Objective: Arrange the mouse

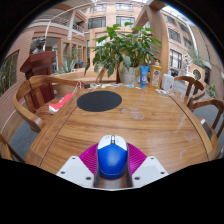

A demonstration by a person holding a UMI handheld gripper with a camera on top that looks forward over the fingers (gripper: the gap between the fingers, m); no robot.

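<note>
A blue and white computer mouse (111, 156) sits between my gripper's (111, 163) two fingers, with the magenta pads (89, 157) pressing on both its sides. The mouse is held just above the near edge of a round wooden table (150, 122). A round black mouse mat (99, 100) lies on the table beyond the fingers, a little to the left.
A potted green plant (128, 50) stands at the far side of the table with a blue bottle (144, 76) beside it. A red object (62, 101) lies left of the mat. Wooden chairs (36, 92) ring the table.
</note>
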